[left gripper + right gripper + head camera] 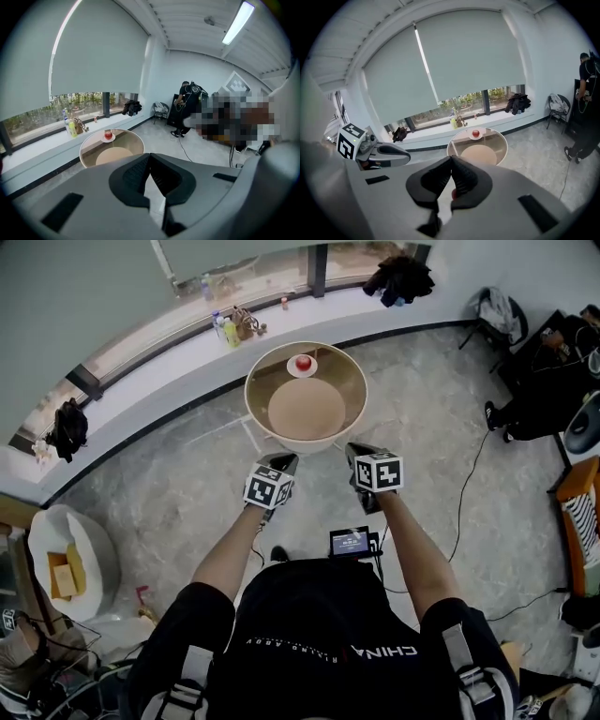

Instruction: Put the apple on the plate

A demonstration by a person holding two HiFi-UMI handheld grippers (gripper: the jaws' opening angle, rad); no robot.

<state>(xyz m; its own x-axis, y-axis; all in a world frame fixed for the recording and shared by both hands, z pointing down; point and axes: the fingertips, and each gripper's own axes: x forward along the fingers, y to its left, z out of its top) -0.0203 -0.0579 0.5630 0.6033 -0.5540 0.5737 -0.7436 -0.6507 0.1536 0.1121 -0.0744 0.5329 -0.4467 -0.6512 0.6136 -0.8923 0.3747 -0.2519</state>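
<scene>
A red apple (303, 362) sits on a small white plate (302, 370) at the far side of a round glass table (260, 418). Both grippers hang in the air on the near side of the table, short of its rim. My left gripper (285, 462) is shut with nothing in it, and so is my right gripper (358, 455). In the left gripper view the shut jaws (150, 158) point past the table, with the apple (108, 135) far off to the left. In the right gripper view the shut jaws (451, 160) aim toward the apple (476, 133) on its plate (476, 137).
A white window sill (178, 343) behind the table carries bottles (225, 329) and bags. A black jacket (401, 277) lies on it at the right. A cable (466, 493) runs over the stone floor. A person in black (185, 105) stands by chairs at the room's far side.
</scene>
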